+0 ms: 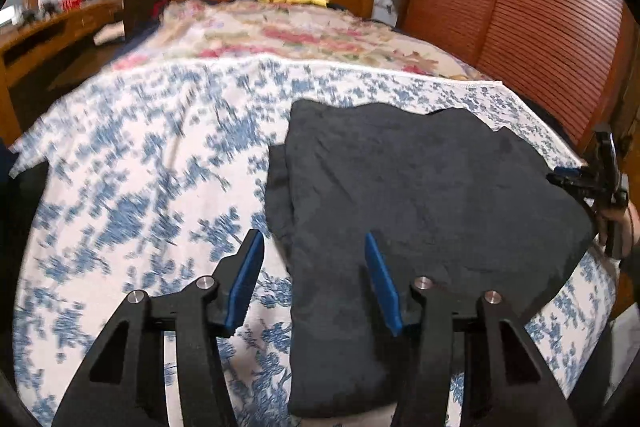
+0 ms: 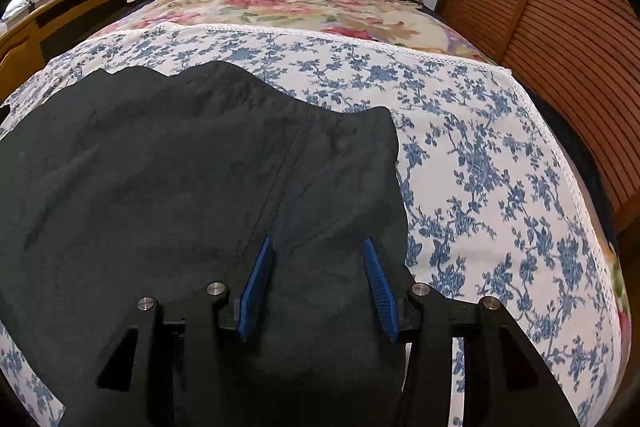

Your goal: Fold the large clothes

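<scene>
From your left wrist view, your left gripper [image 1: 314,247] hangs with its jaws about half open and nothing between the blue pads; one pad sits over the blue-flowered sheet [image 1: 132,163], the other over the near left edge of the dark garment [image 1: 420,195]. The garment lies on the bed already doubled, a lower layer peeking out along its left side, so you look to be between folds, lining up for the next one. Your right gripper [image 1: 588,183] shows at the far right edge, too small to read there. From your right wrist view, the right gripper [image 2: 318,247] is likewise about half open and empty, poised just above the dark garment near its right edge, beside a stitched seam [image 2: 280,183]. The cloth looks soft, matte and lightly rumpled, with a wavy far hem. Next you will likely need both sets of pads to pinch the near edge evenly.
</scene>
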Demonstrator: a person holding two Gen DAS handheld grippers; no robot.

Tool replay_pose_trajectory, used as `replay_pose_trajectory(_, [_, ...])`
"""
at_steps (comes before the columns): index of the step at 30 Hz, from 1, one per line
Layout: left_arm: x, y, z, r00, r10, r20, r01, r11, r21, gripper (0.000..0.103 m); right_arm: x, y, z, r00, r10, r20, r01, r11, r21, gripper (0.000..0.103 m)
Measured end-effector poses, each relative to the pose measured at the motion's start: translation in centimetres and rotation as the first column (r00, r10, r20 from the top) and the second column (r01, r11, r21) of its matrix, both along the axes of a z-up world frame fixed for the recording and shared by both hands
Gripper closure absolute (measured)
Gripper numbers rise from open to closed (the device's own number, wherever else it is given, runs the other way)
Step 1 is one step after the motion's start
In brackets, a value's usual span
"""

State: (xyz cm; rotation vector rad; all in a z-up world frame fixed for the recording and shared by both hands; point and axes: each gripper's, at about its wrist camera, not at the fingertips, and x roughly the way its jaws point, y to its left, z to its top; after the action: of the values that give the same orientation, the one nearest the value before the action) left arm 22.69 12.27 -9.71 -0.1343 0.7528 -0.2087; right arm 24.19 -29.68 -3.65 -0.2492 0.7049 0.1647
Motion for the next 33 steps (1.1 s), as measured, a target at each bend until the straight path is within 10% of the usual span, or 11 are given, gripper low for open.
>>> replay_pose_trajectory(3, [0.7,0.1,-0.9,0.999,-0.015,-0.042,0.013,0.999,-0.047,0.053,-0.1,0.3,0.1,1.0,-0.003,0.003,0.003,1.0,-0.009,0.054])
replay_pose_trajectory(8, [0.7,0.2,-1.1,0.997,-0.034,-0.066,0.027,0.994,-0.102,0.099,-0.6,0.6,0.1,1.0,-0.007,0.006,0.007,1.0,-0.018,0.054])
replay_pose_trajectory(30, [-6.4,-0.4,1.2,0.997,0.045,0.069,-0.05,0.996,0.074,0.099,-7.7,-0.1,1.1,0.996,0.081,0.025,-0.082,0.994,0.074,0.054])
replay_pose_trajectory(33, [-7.3,-1.3,2.1,0.993,0.034,0.115,-0.046,0.993,0.106,0.082,-8.6,-1.4,1.1,0.998,0.068,0.015,-0.069,0.995,0.071,0.054])
